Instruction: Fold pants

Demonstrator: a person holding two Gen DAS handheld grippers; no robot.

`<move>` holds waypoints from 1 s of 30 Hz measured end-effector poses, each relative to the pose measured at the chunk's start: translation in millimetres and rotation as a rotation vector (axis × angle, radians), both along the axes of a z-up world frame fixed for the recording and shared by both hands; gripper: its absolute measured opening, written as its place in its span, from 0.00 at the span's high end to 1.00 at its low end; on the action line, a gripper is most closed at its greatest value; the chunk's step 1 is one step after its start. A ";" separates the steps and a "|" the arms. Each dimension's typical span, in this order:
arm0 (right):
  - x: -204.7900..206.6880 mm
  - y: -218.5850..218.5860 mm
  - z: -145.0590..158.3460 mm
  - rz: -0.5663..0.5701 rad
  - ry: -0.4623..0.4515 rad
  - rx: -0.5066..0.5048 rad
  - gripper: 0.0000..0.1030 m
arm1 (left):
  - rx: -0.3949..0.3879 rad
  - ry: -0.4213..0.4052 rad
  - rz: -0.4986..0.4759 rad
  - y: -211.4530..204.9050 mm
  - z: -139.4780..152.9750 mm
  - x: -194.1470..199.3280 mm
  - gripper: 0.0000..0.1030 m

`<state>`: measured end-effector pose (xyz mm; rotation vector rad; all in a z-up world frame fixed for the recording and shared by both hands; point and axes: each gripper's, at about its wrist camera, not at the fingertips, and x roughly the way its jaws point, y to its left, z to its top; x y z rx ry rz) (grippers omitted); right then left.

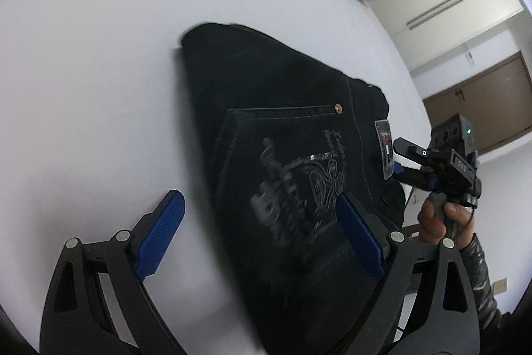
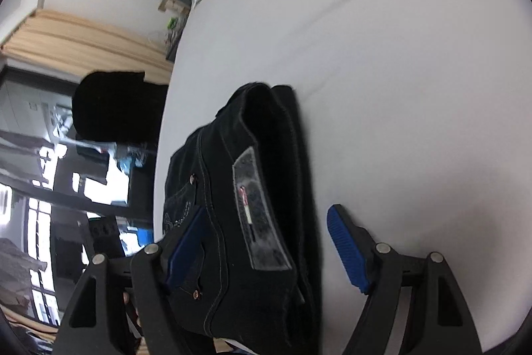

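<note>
White bedsheet fills the left wrist view, where we see the folded black denim pants at centre, heavy and stiff-seamed by our judgement, with our left gripper spread and empty at 6 o'clock and the right gripper at 3 o'clock. From the right wrist, the pants sit at 6 o'clock between our spread right gripper's fingers, unpinched; we would grasp the thick waistband by the grey patch.

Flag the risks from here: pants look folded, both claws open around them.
1. The folded pants lie close to the bed edge; a nudge could slide them off.
2. The left claw and right claw straddle the stack, so a pad may snag the top layer and undo the fold.
</note>
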<state>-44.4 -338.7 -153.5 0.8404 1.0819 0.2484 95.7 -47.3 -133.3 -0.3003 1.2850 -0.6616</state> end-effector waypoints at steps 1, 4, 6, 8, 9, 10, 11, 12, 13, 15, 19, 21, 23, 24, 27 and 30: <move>4.7 5.7 -1.6 0.020 0.011 -0.005 0.30 | 0.031 -0.005 -0.016 -7.5 -1.8 3.7 0.12; 12.3 16.0 -4.4 0.035 0.043 -0.067 0.44 | 0.133 -0.033 -0.067 -26.0 1.2 6.2 0.37; 13.2 18.1 -5.3 0.026 0.063 -0.086 0.56 | 0.167 -0.048 -0.077 -33.0 3.9 6.8 0.45; 10.5 21.3 -2.1 0.028 0.061 -0.112 0.65 | 0.187 -0.061 -0.080 -36.2 6.0 6.2 0.51; 10.2 23.3 0.4 0.029 0.057 -0.128 0.67 | 0.195 -0.071 -0.078 -36.4 8.1 5.9 0.56; 8.8 25.7 3.6 0.029 0.052 -0.145 0.71 | 0.194 -0.075 -0.077 -37.5 8.7 6.7 0.58; 7.8 27.2 6.9 0.027 0.048 -0.161 0.73 | 0.194 -0.080 -0.076 -36.9 10.7 6.5 0.61; 5.7 29.6 11.6 0.021 0.041 -0.182 0.74 | 0.197 -0.090 -0.078 -37.1 13.6 5.9 0.65; 3.6 31.7 15.8 0.018 0.034 -0.199 0.76 | 0.201 -0.102 -0.083 -36.8 16.7 4.9 0.66; 0.4 37.4 25.9 0.011 0.013 -0.230 0.79 | 0.204 -0.129 -0.092 -37.3 22.8 3.9 0.69; 1.0 47.0 47.4 0.018 -0.024 -0.268 0.80 | 0.200 -0.167 -0.101 -37.0 35.1 1.7 0.70; 4.9 51.6 57.1 0.026 -0.041 -0.284 0.80 | 0.203 -0.195 -0.101 -36.1 42.4 0.0 0.70; 8.8 54.2 62.8 0.031 -0.053 -0.285 0.80 | 0.216 -0.229 -0.092 -33.2 50.3 0.3 0.70; 11.8 56.9 66.6 0.033 -0.063 -0.287 0.80 | 0.218 -0.243 -0.084 -30.7 54.9 0.3 0.70; 24.4 65.9 76.7 0.048 -0.088 -0.290 0.80 | 0.225 -0.277 -0.062 -19.4 65.6 6.6 0.70; 47.9 77.0 87.8 0.073 -0.110 -0.301 0.80 | 0.235 -0.306 -0.042 -9.1 74.8 22.0 0.70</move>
